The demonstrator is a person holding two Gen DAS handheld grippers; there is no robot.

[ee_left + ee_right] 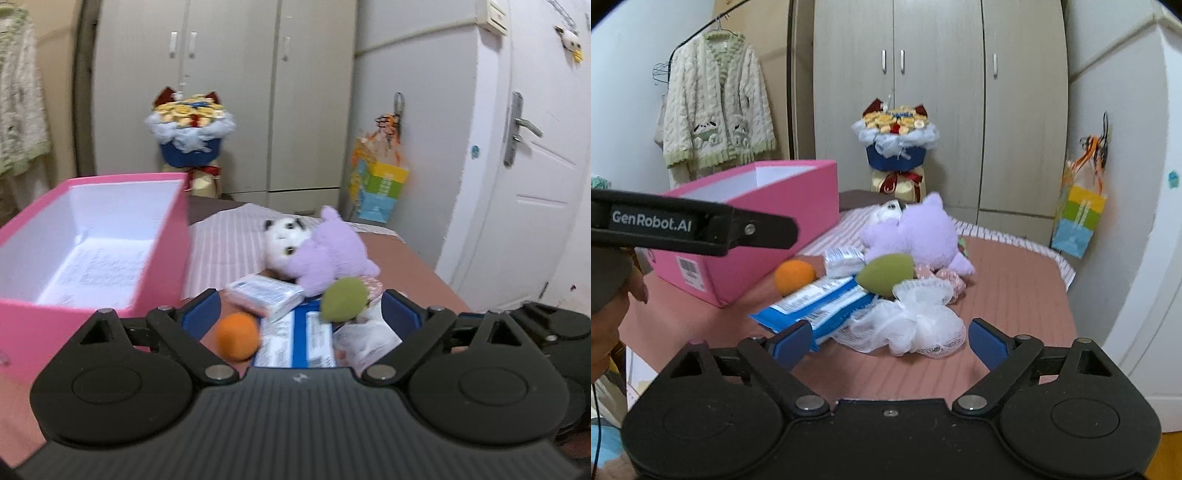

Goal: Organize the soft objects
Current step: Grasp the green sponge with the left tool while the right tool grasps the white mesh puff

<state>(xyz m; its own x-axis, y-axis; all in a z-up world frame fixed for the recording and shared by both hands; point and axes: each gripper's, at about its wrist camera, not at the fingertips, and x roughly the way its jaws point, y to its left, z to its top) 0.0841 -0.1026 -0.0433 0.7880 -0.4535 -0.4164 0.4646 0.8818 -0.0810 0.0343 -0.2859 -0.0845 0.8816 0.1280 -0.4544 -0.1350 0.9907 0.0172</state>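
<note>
An open pink box [155, 258] [783, 206] stands on the left of the table. Beside it lies a pile: a purple plush [328, 254] [919, 232], a panda plush [284, 236] behind it, an orange ball [236, 336] [795, 275], a green egg-shaped sponge [343, 299] [886, 275], a white mesh puff [908, 325] [365, 336], blue tissue packs [295, 339] [816, 302]. My left gripper [301, 314] is open and empty above the ball and packs. My right gripper [890, 341] is open and empty, close before the puff.
The table has a pink cloth [1008, 295] with a striped cloth [225, 243] behind. A bouquet [895, 147] stands at the far edge. A wardrobe [938, 92], a door [535, 147], a hanging coloured bag [1078, 218] and a robe [716, 99] are behind.
</note>
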